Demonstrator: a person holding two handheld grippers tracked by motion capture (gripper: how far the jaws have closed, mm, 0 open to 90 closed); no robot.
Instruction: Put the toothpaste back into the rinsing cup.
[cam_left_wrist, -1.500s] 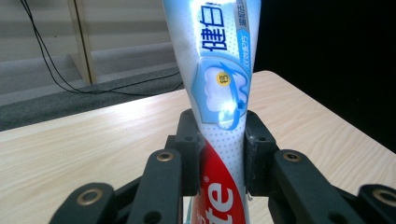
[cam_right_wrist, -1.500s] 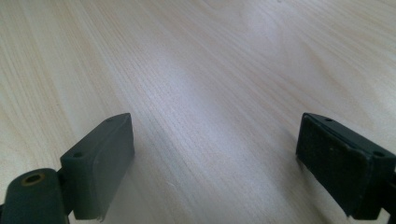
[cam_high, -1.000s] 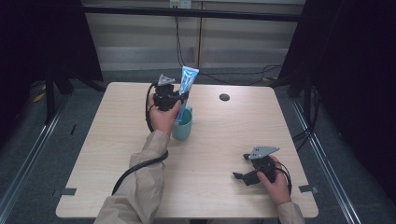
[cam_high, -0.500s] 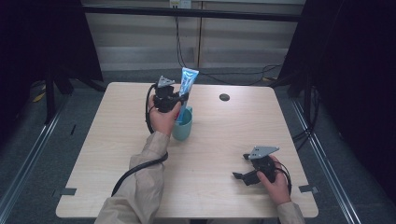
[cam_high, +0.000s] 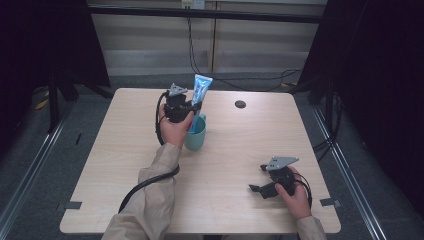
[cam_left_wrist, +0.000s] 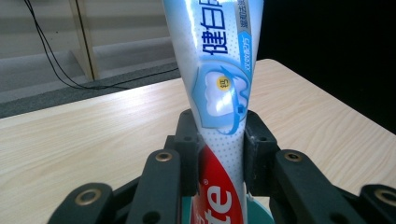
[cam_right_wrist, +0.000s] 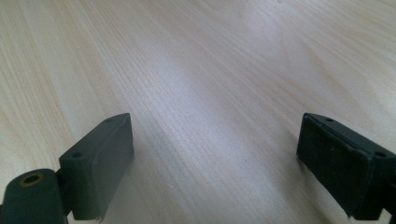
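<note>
- The teal cup (cam_high: 196, 136) stands on the wooden table (cam_high: 125, 150), and everything here is placed from it.
- Left gripper (cam_high: 192, 107) hovers right over the cup, jaws clamped on the toothpaste tube (cam_high: 200, 92).
- In the left gripper view the tube (cam_left_wrist: 217, 88) rises between the black jaws, its red lower end dipping into the cup's mouth (cam_left_wrist: 259, 212).
- Right gripper (cam_high: 256, 189) rests on the table well apart from the cup, toward the near right edge, jaws wide apart over bare wood.
- A small dark disc (cam_high: 240, 104) lies beyond the cup, off to its right.
</note>
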